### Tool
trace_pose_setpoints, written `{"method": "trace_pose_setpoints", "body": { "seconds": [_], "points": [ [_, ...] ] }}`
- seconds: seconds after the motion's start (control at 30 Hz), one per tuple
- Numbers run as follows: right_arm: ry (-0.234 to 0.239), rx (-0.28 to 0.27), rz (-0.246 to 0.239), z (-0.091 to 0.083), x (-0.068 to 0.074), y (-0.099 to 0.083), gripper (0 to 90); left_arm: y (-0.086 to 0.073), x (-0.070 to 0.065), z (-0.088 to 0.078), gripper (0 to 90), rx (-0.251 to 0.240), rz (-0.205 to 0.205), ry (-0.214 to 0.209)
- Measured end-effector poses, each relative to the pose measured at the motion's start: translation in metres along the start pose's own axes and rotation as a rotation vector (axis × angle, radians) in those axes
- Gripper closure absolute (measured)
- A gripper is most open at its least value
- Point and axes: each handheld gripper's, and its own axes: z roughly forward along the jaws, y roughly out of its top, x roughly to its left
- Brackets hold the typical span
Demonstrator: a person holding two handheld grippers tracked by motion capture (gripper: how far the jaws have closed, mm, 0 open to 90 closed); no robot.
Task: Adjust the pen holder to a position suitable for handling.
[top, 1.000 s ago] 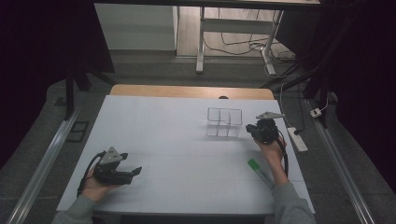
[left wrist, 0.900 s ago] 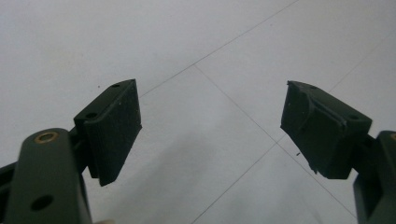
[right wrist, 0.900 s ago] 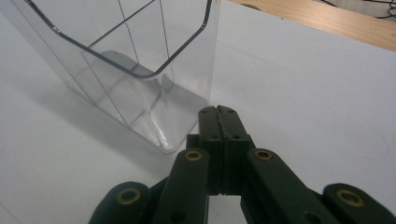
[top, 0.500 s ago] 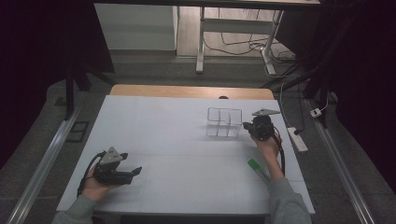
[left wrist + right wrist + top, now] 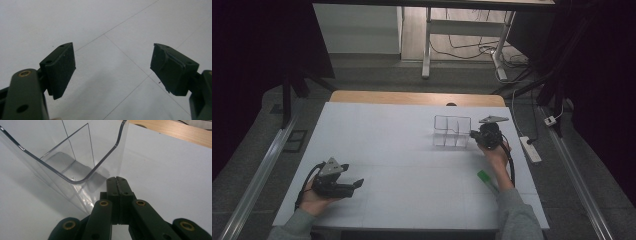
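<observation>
the right gripper point(image 5: 117, 180) is clenched, its two black jaws pressed flat together with nothing between them, tips resting right against the near right corner of the clear organiser point(image 5: 75, 162). in the high view that clear organiser point(image 5: 452, 131) sits on the white table point(image 5: 402, 150), right of centre toward the far side, with the right gripper point(image 5: 474, 134) touching its right end. we read this as a nudge: closed jaws used as a pusher to slide or square the box up.

to do it well, we keep the tips low on the wall, near the base, so the box slides instead of tipping. we push slow and straight; this light plastic will skate and twist if we hit it off centre.

the left gripper point(image 5: 112, 67) is released, jaws wide apart over bare table, at near left point(image 5: 349, 186). a green strip point(image 5: 487, 180) lies near the right forearm; we keep the sleeve off it.
</observation>
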Motion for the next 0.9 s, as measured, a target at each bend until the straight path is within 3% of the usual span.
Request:
{"method": "trace_pose_setpoints", "body": {
  "seconds": [0.43,0.9],
  "points": [
    [-0.019,0.004,0.014,0.002,0.002,0.002,89.3,0.000,-0.001,0.001,20.0,0.003,0.005,-0.002],
    [-0.002,0.006,-0.018,0.011,0.015,0.009,89.3,0.000,0.000,0.001,20.0,0.006,0.004,-0.002]
  ]
}}
